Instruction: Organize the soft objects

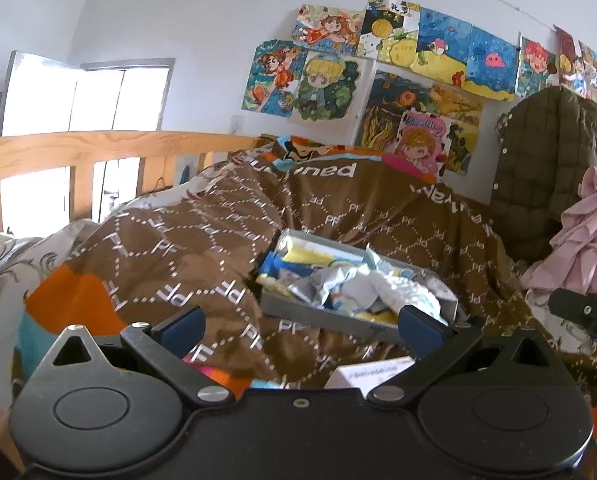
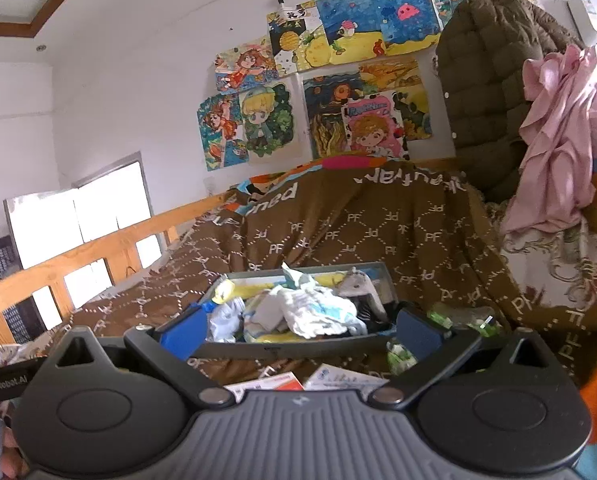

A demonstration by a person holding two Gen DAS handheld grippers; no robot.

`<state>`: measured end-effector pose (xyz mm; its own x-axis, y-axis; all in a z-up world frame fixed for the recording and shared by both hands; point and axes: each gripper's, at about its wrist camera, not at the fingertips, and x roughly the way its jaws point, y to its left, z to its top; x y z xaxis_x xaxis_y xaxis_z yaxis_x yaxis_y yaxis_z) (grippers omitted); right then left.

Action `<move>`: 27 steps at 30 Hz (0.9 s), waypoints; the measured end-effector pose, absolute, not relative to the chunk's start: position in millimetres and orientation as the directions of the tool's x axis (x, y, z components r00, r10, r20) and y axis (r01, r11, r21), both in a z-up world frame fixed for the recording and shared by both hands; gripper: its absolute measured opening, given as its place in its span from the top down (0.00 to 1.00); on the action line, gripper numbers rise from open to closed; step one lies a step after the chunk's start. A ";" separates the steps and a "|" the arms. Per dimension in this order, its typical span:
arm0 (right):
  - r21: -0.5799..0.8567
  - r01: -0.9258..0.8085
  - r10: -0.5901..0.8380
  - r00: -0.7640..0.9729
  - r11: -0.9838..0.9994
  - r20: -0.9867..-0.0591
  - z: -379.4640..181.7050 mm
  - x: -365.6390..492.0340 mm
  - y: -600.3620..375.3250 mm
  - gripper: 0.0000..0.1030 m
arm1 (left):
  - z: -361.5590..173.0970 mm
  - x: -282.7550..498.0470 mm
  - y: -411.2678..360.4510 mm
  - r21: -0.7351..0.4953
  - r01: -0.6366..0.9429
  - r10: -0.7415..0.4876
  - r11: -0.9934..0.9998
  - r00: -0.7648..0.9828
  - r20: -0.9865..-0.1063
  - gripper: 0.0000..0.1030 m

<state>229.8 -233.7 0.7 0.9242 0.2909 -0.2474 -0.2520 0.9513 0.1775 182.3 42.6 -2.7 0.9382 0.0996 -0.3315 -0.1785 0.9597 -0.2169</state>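
A grey tray rests on a brown patterned blanket on the bed. It is piled with crumpled soft items: white cloth, yellow pieces, blue and grey bits. My left gripper hangs open just short of the tray's near left corner, with nothing between its blue fingertips. My right gripper is open too, its fingertips either side of the tray's near edge, nothing held. The other gripper's black body shows at the right edge of the left wrist view.
A wooden bed rail runs along the left. A green quilted jacket and pink cloth hang at the right. Small packets and cards lie on the blanket near the tray.
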 end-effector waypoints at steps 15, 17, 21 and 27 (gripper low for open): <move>0.224 -0.211 0.276 0.907 0.951 -0.317 -22.8 189.7 -236.5 0.00 | -11.4 155.5 32.6 -0.170 -0.199 0.123 0.965 0.918 -0.377 0.01; 0.221 -0.211 0.275 0.906 0.952 -0.321 -25.3 183.2 -234.8 0.00 | -13.1 150.6 29.4 -0.158 -0.197 0.123 0.968 0.915 -0.385 0.01; 0.192 -0.207 0.263 0.904 0.959 -0.337 -29.0 178.6 -227.7 0.00 | -16.5 142.9 24.6 -0.147 -0.188 0.119 0.971 0.915 -0.385 0.01; 0.169 -0.226 0.273 0.895 0.959 -0.354 -33.0 179.9 -219.7 0.00 | -23.8 138.8 22.8 -0.120 -0.186 0.129 0.975 0.917 -0.376 0.01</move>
